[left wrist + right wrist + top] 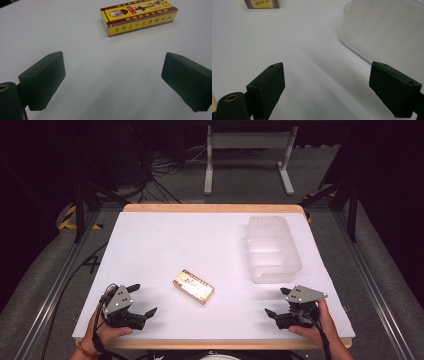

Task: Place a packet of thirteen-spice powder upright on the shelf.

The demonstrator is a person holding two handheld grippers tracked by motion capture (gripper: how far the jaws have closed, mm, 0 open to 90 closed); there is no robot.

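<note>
Box (193, 286) mid-table (150, 245); bin (272, 249) behind, right.

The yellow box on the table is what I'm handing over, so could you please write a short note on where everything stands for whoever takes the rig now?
Left tool: open, holding nothing, low over the table's near left edge, aimed toward the yellow box.
Right tool: open, holding nothing, near the right front edge, just in front of the clear plastic bin.
Yellow box: lying flat near the middle of the white table, apart from both tools and the bin.
Bin: looks empty.
Done: nothing gripped or moved yet.
Left: probably grasp the box and carry it on, perhaps to the bin.
</note>
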